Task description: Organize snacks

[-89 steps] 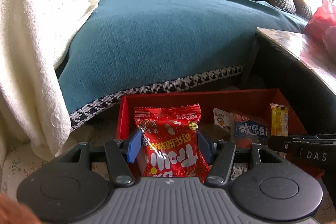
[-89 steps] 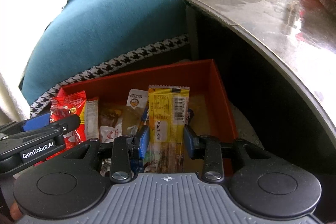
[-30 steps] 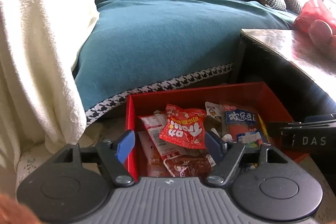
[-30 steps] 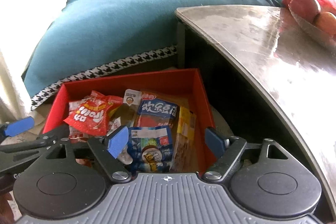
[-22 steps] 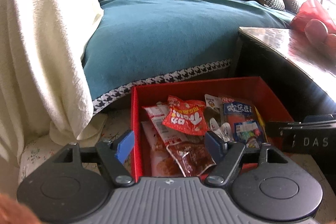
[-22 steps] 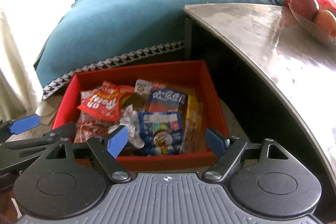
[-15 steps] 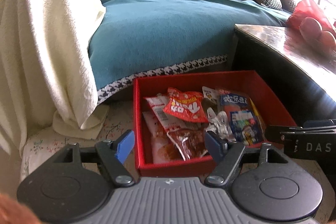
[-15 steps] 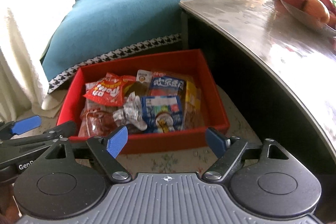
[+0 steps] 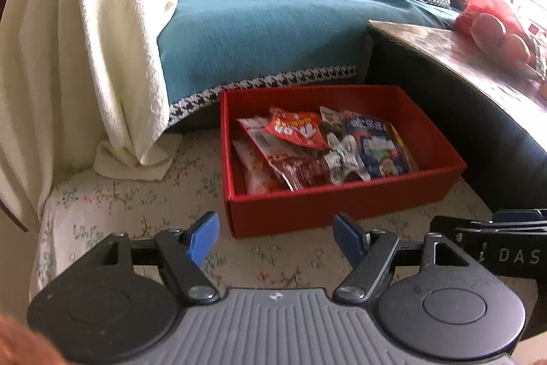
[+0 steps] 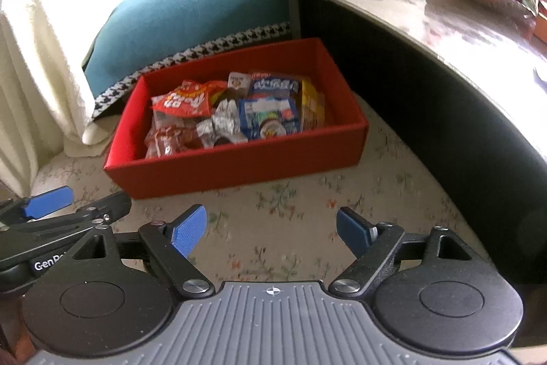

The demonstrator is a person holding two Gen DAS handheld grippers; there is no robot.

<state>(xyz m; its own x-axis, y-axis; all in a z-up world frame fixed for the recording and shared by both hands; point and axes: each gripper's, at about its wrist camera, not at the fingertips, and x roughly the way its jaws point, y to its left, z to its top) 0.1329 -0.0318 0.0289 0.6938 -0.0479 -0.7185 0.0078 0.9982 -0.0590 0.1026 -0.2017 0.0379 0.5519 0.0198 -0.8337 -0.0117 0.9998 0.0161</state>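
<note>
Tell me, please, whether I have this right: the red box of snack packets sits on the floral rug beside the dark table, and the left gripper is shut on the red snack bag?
Not quite. The left gripper is open and empty, as the left wrist view shows. The red snack bag lies in the red box, which does sit on the floral rug beside the dark table.

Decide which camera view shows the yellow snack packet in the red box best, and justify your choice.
The right wrist view: the yellow snack packet shows its printed face beside the blue packets. In the left wrist view only a thin yellow edge peeks out behind the blue packet.
</note>
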